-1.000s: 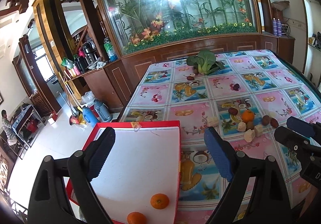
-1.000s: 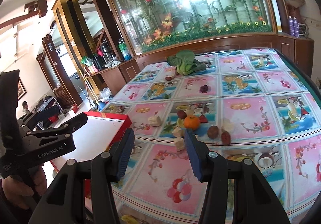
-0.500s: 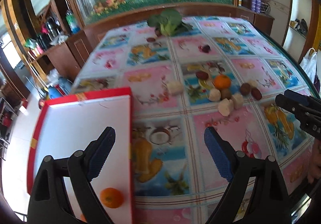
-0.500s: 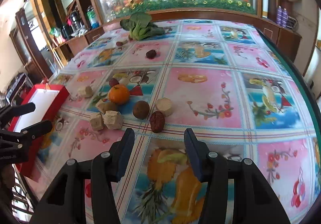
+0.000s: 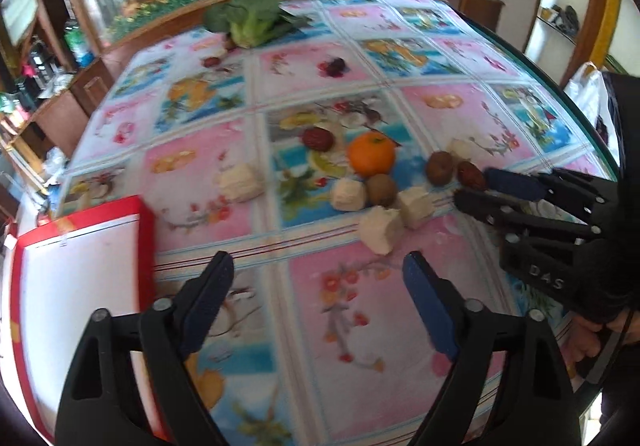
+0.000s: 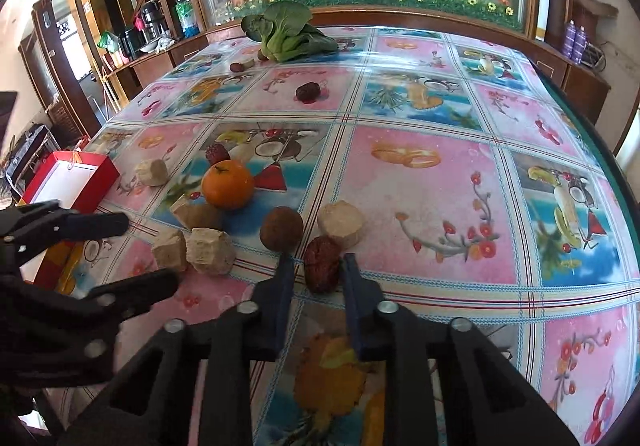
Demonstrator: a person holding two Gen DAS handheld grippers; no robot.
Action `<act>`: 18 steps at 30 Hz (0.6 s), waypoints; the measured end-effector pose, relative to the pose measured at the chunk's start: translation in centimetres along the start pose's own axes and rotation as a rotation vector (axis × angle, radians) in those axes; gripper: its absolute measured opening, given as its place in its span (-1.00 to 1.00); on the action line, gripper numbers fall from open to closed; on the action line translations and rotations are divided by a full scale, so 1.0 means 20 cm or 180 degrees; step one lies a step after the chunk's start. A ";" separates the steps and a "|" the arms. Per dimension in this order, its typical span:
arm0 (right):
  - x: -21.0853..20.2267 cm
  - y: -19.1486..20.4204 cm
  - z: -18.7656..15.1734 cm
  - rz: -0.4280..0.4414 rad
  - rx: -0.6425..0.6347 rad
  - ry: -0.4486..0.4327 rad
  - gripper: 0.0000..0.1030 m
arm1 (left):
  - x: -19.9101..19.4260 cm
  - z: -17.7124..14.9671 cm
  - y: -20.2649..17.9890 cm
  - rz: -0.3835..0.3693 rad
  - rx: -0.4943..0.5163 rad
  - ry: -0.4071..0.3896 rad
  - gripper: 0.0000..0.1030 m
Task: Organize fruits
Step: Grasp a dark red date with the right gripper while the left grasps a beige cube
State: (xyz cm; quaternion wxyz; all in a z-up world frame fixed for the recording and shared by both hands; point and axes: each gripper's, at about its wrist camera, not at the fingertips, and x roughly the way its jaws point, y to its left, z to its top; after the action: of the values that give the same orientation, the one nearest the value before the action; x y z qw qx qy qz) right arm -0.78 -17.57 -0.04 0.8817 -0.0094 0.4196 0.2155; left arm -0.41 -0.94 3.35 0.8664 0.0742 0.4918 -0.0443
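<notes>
At the bottom of the right wrist view, the right gripper has its fingers narrowed around a red date, though contact is unclear. Just above sit a brown fruit, pale chunks and an orange. The left gripper is spread wide over the tablecloth. A red box lies at mid-left, greens at the top.

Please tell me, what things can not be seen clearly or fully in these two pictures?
- Red box: in the left wrist view its inside is cut by the edge and covered by the left gripper; contents cannot be told.
- Red date: whether the right gripper touches it yet is unclear in the right wrist view.
- Left wrist view: motion blur hides fine detail.
</notes>
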 end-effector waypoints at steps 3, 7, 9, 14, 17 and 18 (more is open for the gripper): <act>0.00 -0.01 0.00 0.0018 0.0013 -0.0002 -0.66 | 0.05 0.02 -0.02 -0.0184 -0.0007 0.0074 0.50; 0.00 -0.01 0.00 0.0034 0.0048 -0.0026 -0.66 | 0.13 0.04 -0.06 -0.0292 0.0074 0.0145 0.06; -0.01 -0.01 0.00 0.0052 0.0061 -0.0071 -0.66 | 0.15 0.05 -0.08 -0.0298 0.0100 0.0125 0.03; -0.05 -0.03 -0.01 0.0130 0.0223 -0.0126 -0.66 | 0.16 0.07 -0.08 -0.0322 0.0106 0.0074 -0.30; -0.08 -0.01 -0.02 0.0305 0.0401 -0.0149 -0.66 | 0.15 0.06 -0.06 -0.0389 0.0056 0.0075 -0.42; -0.09 0.00 -0.02 0.0338 0.0425 -0.0160 -0.66 | 0.15 0.06 -0.06 -0.0395 0.0034 0.0075 -0.42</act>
State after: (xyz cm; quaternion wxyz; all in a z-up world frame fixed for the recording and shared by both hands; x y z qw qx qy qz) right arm -2.11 -18.28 0.99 0.8779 0.0770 0.4108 0.2338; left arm 1.86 -2.27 1.28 0.8557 0.0488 0.5054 -0.0997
